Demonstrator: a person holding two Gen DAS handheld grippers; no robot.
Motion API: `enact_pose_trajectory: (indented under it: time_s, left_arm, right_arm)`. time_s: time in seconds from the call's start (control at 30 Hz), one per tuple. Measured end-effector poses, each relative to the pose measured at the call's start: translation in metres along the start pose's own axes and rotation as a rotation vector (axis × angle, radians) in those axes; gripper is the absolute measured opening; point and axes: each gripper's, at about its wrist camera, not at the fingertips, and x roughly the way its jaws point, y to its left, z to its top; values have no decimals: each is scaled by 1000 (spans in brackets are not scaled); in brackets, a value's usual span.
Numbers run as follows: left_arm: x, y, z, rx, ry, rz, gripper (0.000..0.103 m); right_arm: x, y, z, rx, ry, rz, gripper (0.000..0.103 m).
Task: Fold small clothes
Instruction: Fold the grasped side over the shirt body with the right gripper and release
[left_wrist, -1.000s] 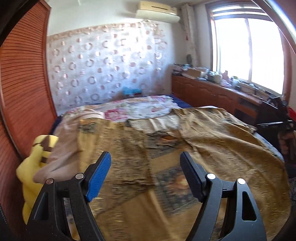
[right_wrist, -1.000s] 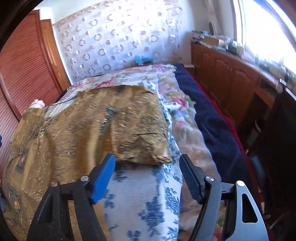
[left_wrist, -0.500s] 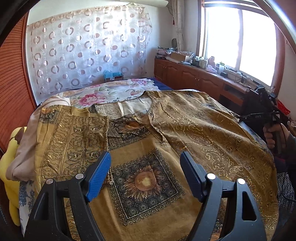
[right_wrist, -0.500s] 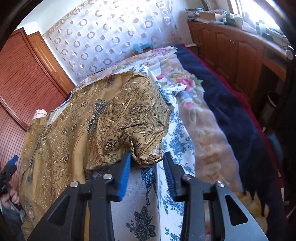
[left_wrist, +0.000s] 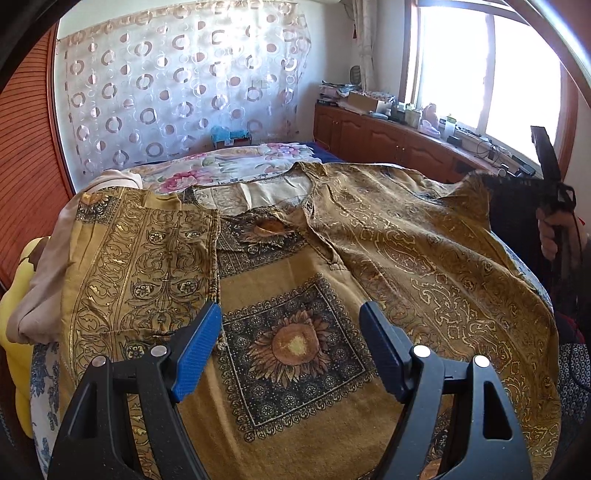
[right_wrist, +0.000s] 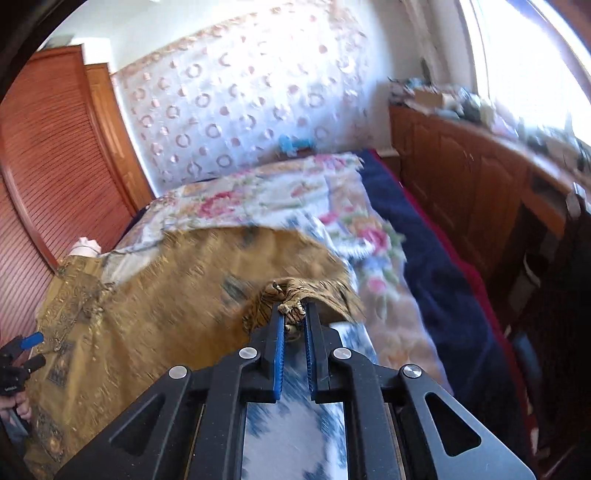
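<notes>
1. Left wrist view. Gold patterned garment (left_wrist: 369, 266): spread face-up across the bed (left_wrist: 240, 166), neckline toward the far end, sunflower panel at centre. Laid flat so its sleeves and sides can be turned inward, by my reading.
2. Same view. Left sleeve panel (left_wrist: 144, 266): already doubled over onto the body, edge running straight down beside the sunflower panel; it forms the first fold line.
3. Same view. Left hand-held gripper (left_wrist: 290, 343): jaws wide apart, nothing between them, poised over the sunflower panel; apparently waiting its turn, free to pin or lift the cloth.
4. Same view. Right edge of the garment: raised off the bed toward a person's hand (left_wrist: 554, 236) at the frame's right.
5. Right wrist view. Right hand-held gripper (right_wrist: 293, 321): jaws have just been closing, now nearly together, with a bunched corner of the gold garment (right_wrist: 177, 295) pinched between the pads. Corner held so the side can be carried across, I judge.
6. Same view. Blue-and-white sheet (right_wrist: 291, 417): bare beneath the lifted corner. Picture blurred; finer detail not readable.
</notes>
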Motion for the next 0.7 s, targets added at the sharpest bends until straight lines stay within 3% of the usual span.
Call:
enact_pose_trajectory:
  time_s: [0.2,0.33,0.43,0.47,0.53,0.6,0.7]
  left_arm:
    - [-3,-1,0,-2,-10,4,78]
    - [-7,-2,1,-2,-23,5,78]
    - [-12,-3,2,-2,-35,4,78]
    - [-14,-3,2,-3,-40,3,78]
    - [-17,-3,3,-7,-50,1,78]
    - [-21,-4,4,-10,-62,-3,78]
    - [-24,-4,4,-16,-78,-3,78]
  right_arm:
    - [-5,69,18,-135,-57,120,10]
    - [4,115,2,-232,-10,203,10]
    - [16,135,-23,-292,53,217,11]
    - [18,138,-30,-306,70,214,16]
    - [22,137,-41,-318,92,208,35]
    - [24,136,-41,-316,93,208,42]
    - [21,121,-34,-284,97,201,43]
